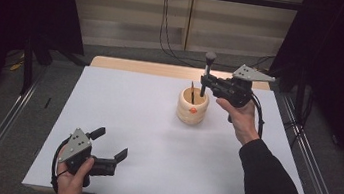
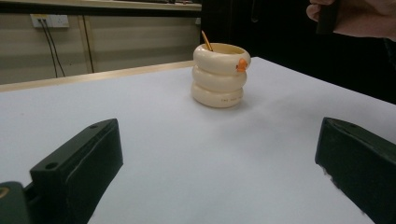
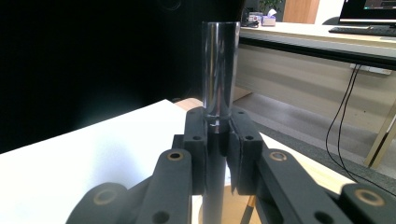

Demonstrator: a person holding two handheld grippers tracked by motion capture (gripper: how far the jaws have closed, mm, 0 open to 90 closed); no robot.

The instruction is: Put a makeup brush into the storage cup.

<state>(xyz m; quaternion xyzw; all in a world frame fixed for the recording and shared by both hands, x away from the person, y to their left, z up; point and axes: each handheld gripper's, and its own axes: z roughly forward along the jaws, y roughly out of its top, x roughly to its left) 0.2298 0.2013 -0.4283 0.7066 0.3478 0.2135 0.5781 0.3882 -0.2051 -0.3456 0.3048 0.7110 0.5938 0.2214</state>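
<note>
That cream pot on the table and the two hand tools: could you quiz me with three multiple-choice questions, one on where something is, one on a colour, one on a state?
1. Where does the cream holder stand?
A. Far half of the table, right of centre
B. Near left corner
C. On the floor

2. What colour is the small mark on the holder's side?
A. Blue
B. Orange
C. Green

3. How are the jaws of the right gripper?
A. Wide open, empty
B. Shut on the holder's rim
C. Shut on a dark brush

Answers:
1. A: the high view shows it beyond the middle of the white table.
2. B: the left gripper view shows an orange spot.
3. C: the right gripper view shows them clamping the brush handle above the holder.
</note>
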